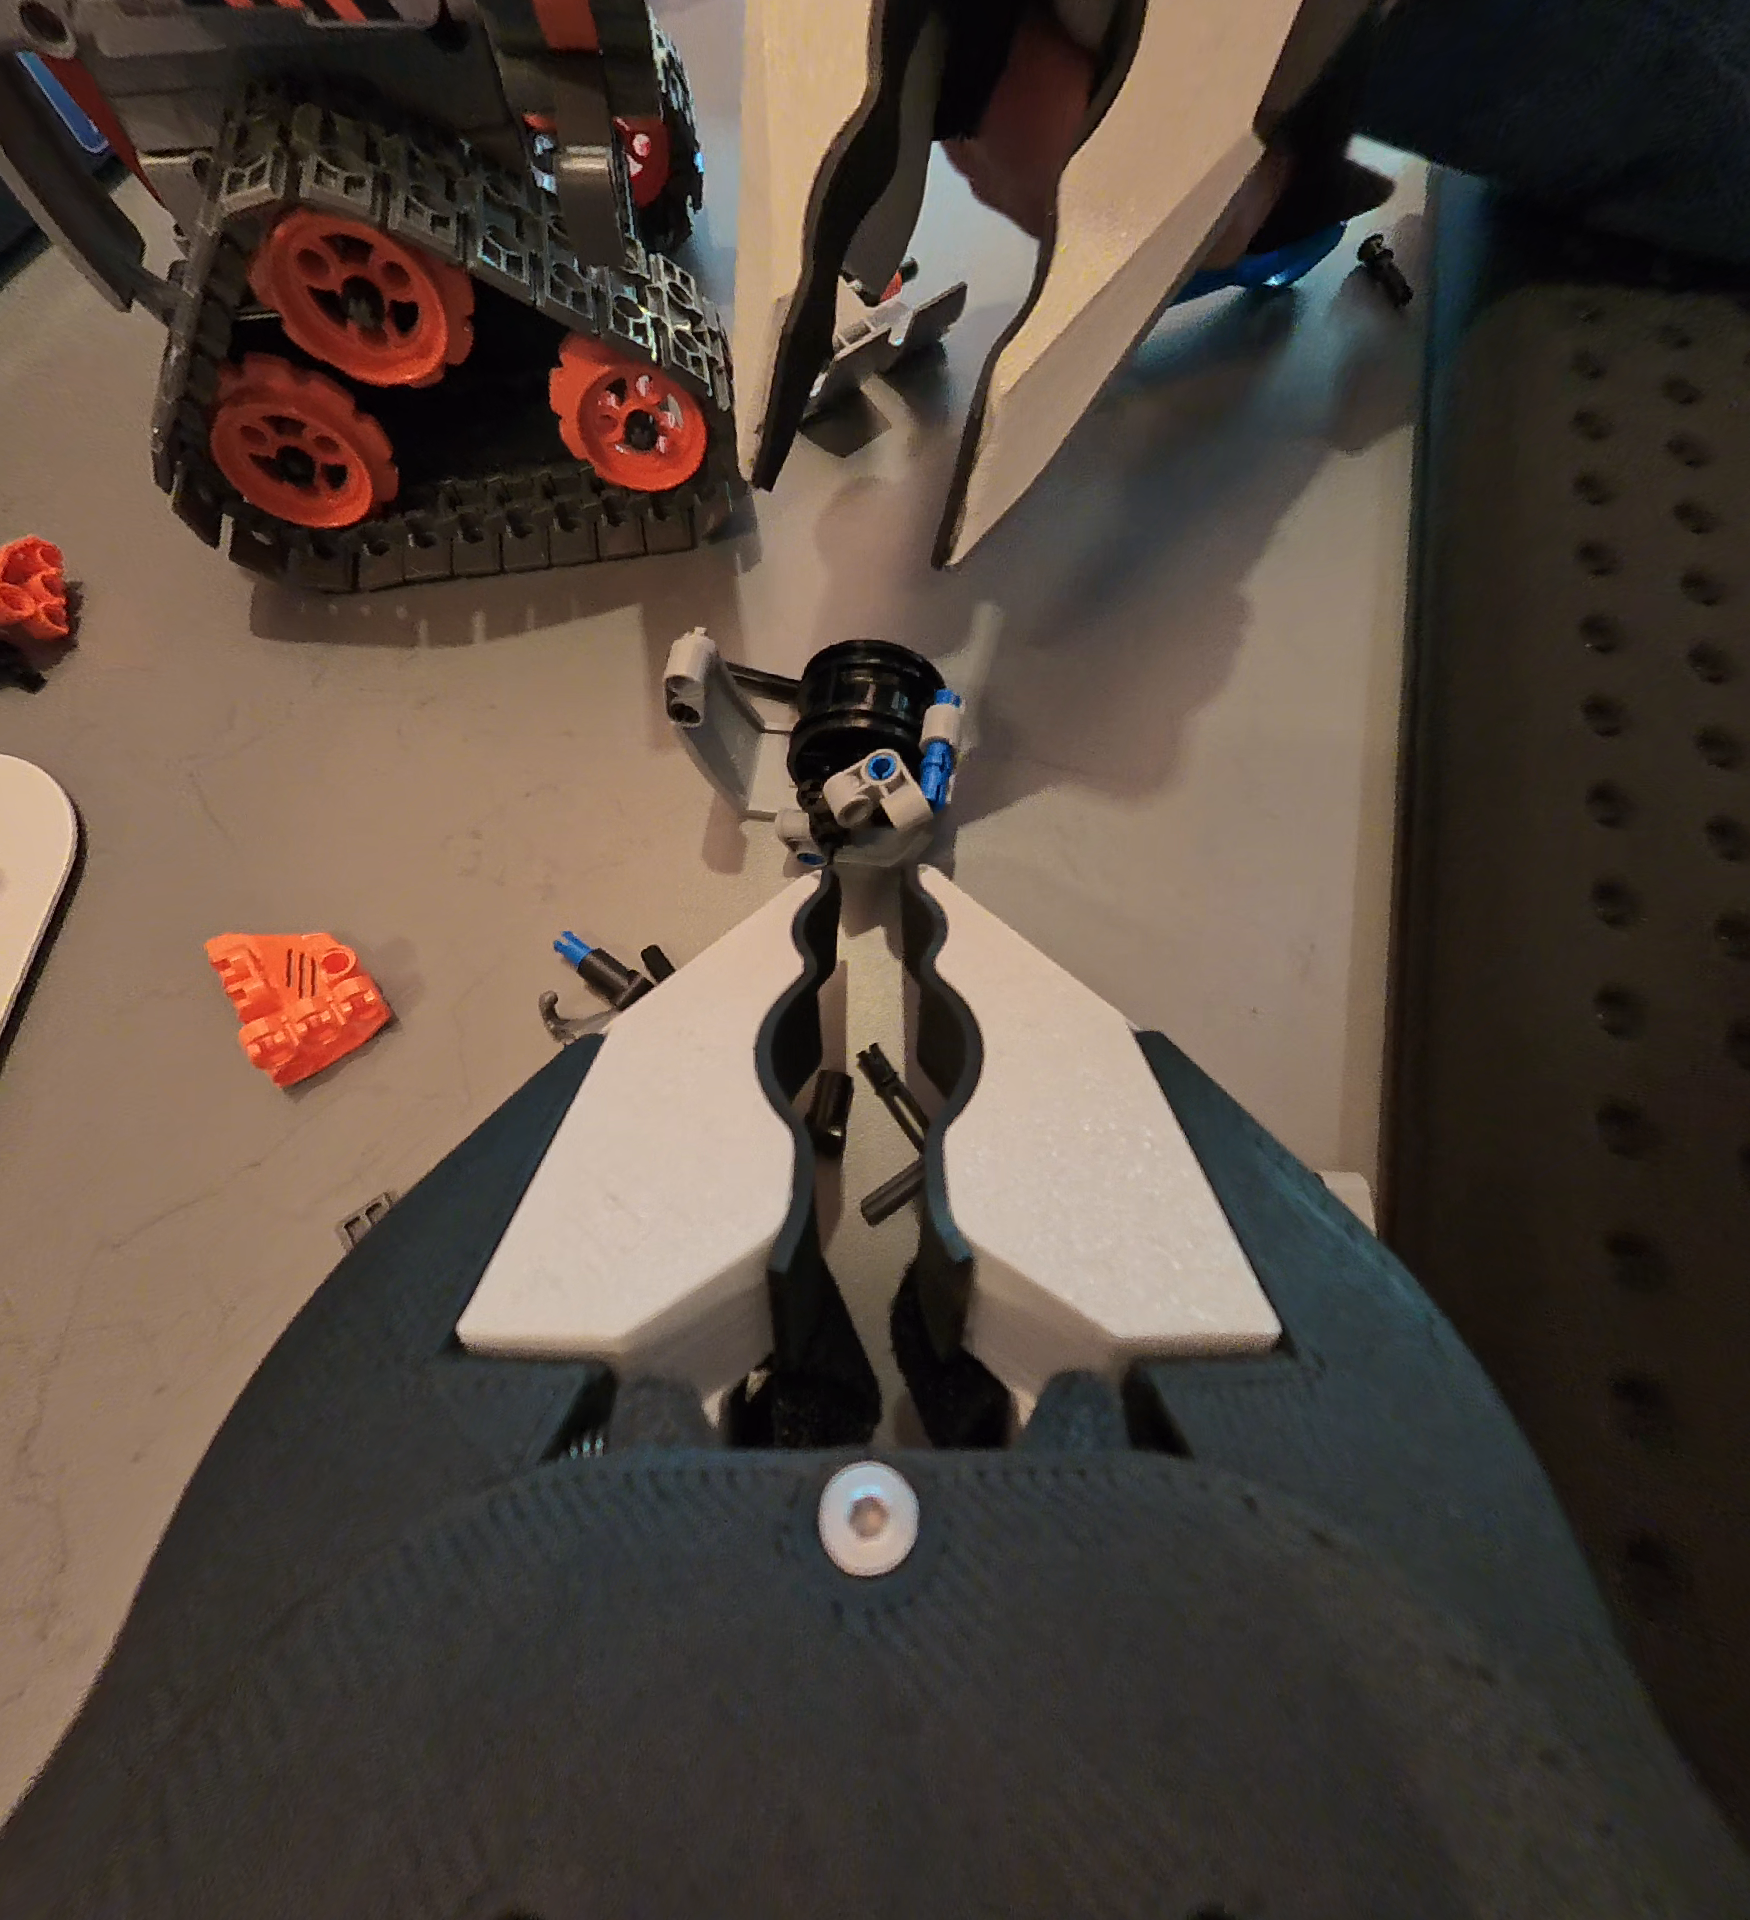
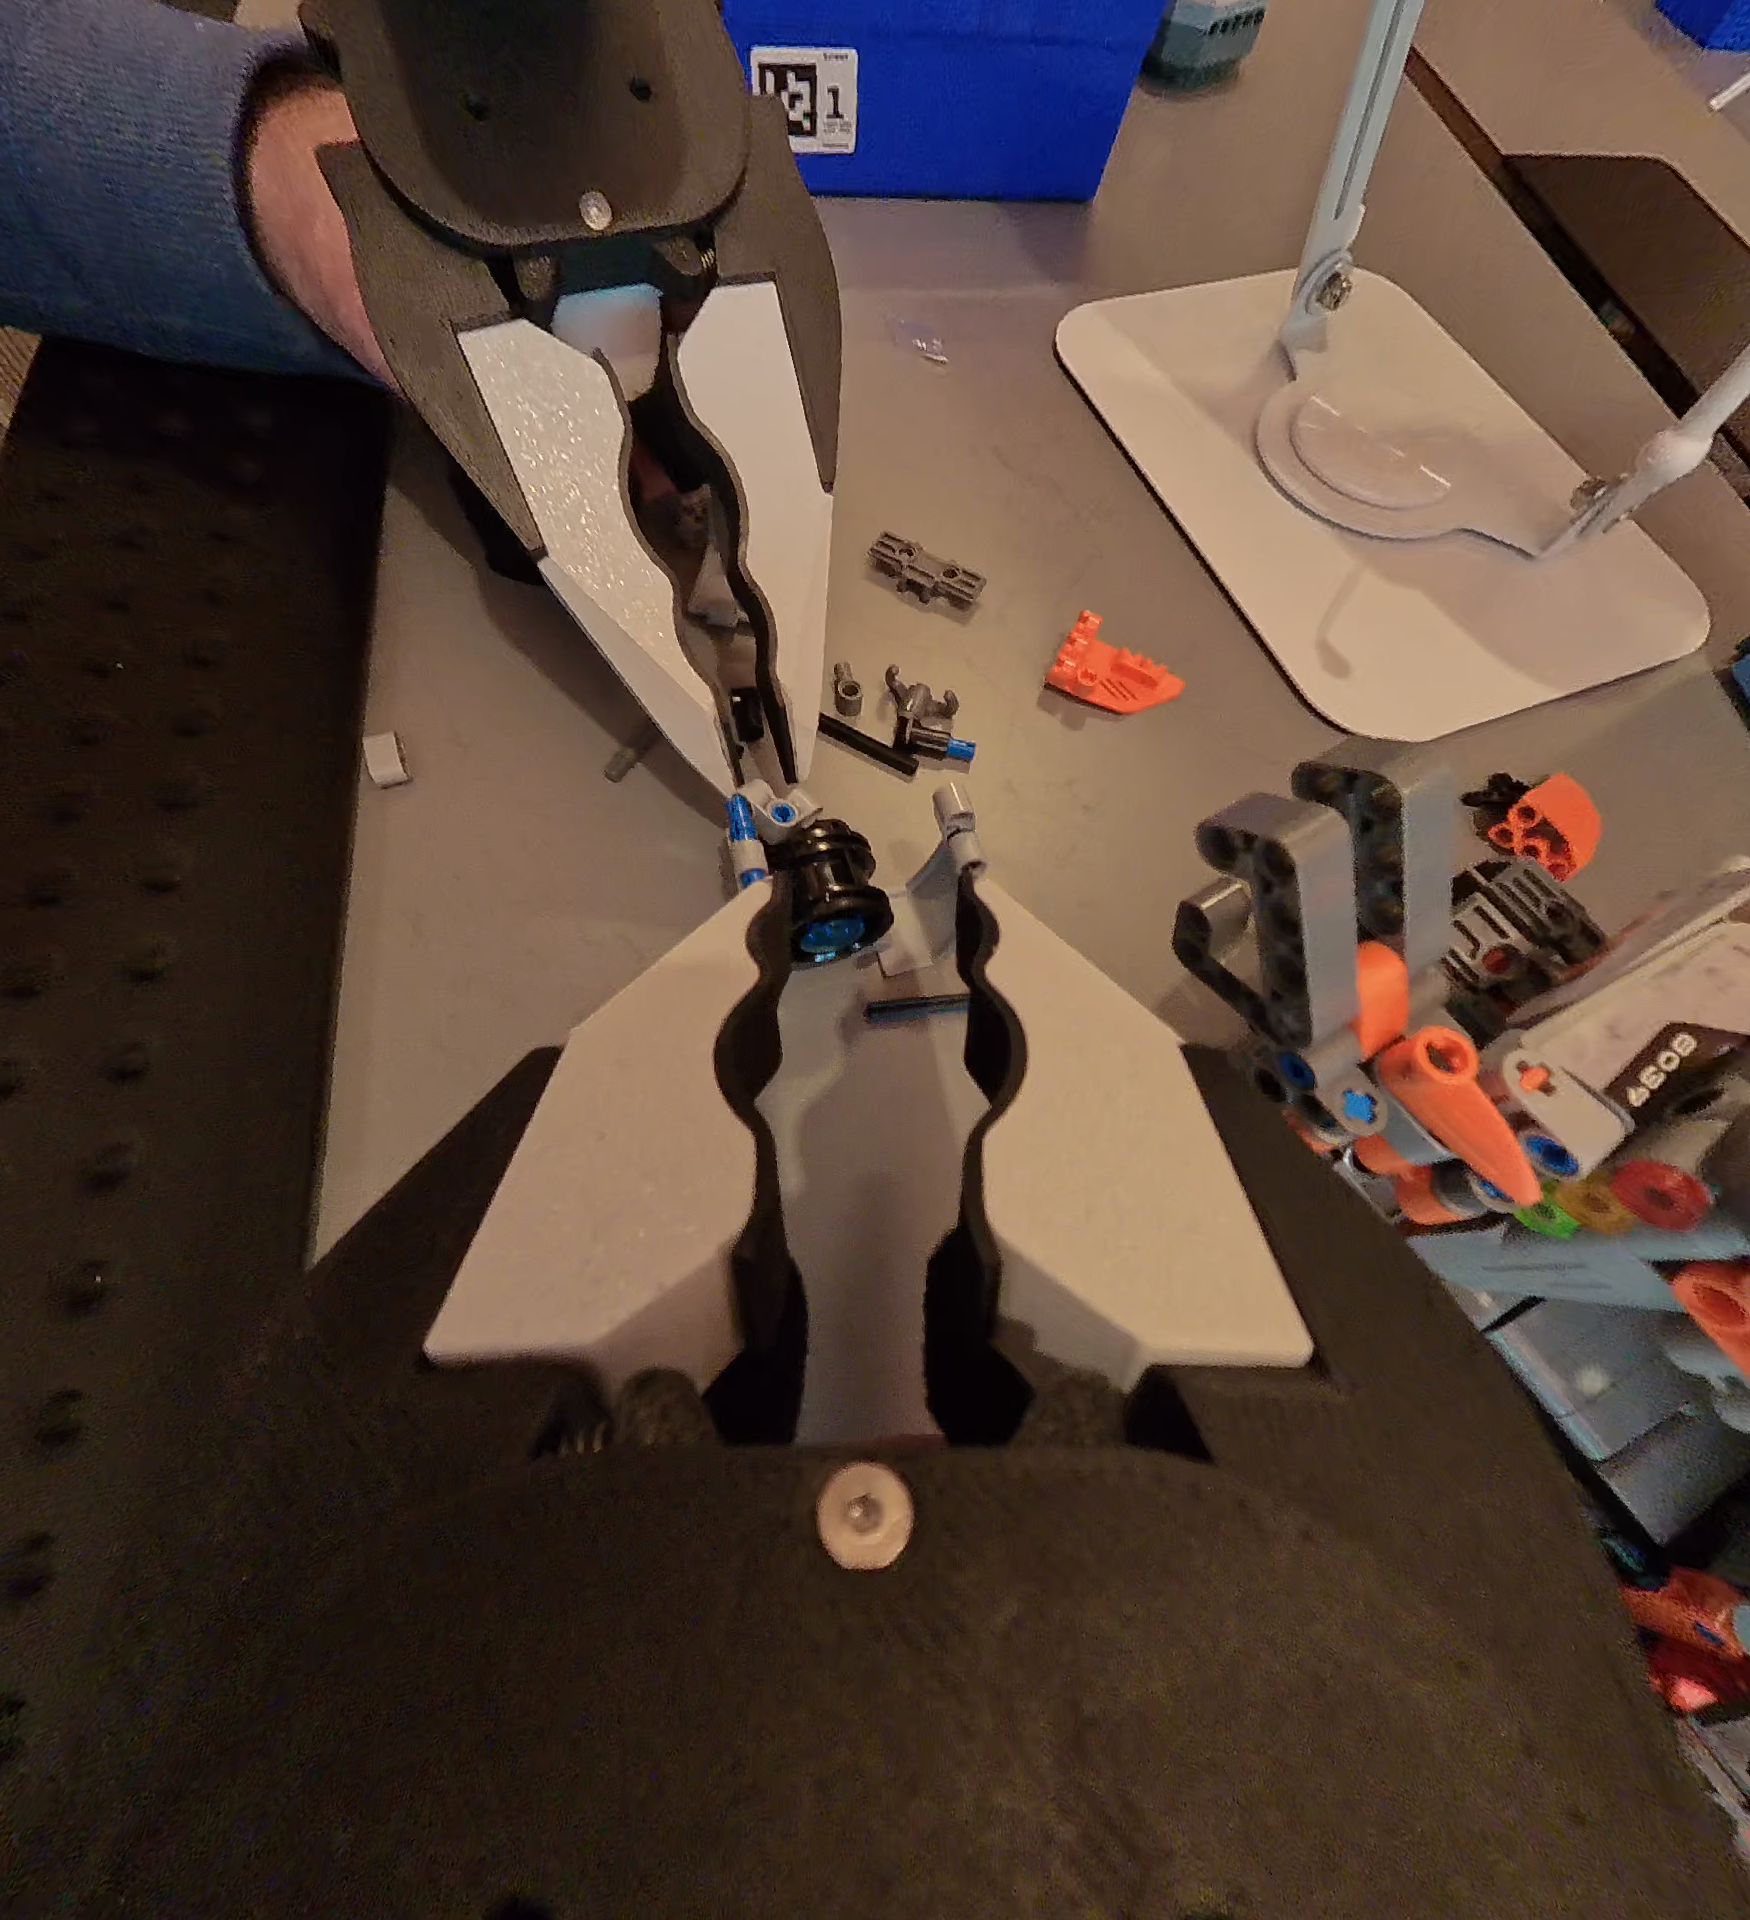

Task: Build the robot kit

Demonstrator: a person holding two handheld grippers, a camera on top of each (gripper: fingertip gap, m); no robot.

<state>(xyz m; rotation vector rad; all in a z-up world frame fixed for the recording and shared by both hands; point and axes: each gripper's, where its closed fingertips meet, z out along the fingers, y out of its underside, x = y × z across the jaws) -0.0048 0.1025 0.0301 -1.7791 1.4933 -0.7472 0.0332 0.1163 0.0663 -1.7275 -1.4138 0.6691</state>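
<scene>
Right wrist view alone shows the wheel assembly's blue hub between the right gripper's parted jaws; left gripper jaws clamp its grey connector on the table, tracked vehicle behind.

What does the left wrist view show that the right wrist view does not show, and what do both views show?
Only the left wrist view shows the tracked vehicle's orange wheels and black tread.

Only the right wrist view shows the blue box, the white stand base and a sleeved hand holding the left gripper.

Both show the small assembly with a black wheel on the grey table. The left gripper, nearly closed, grips its grey end; the open right gripper reaches toward it. An orange panel appears in both.
</scene>
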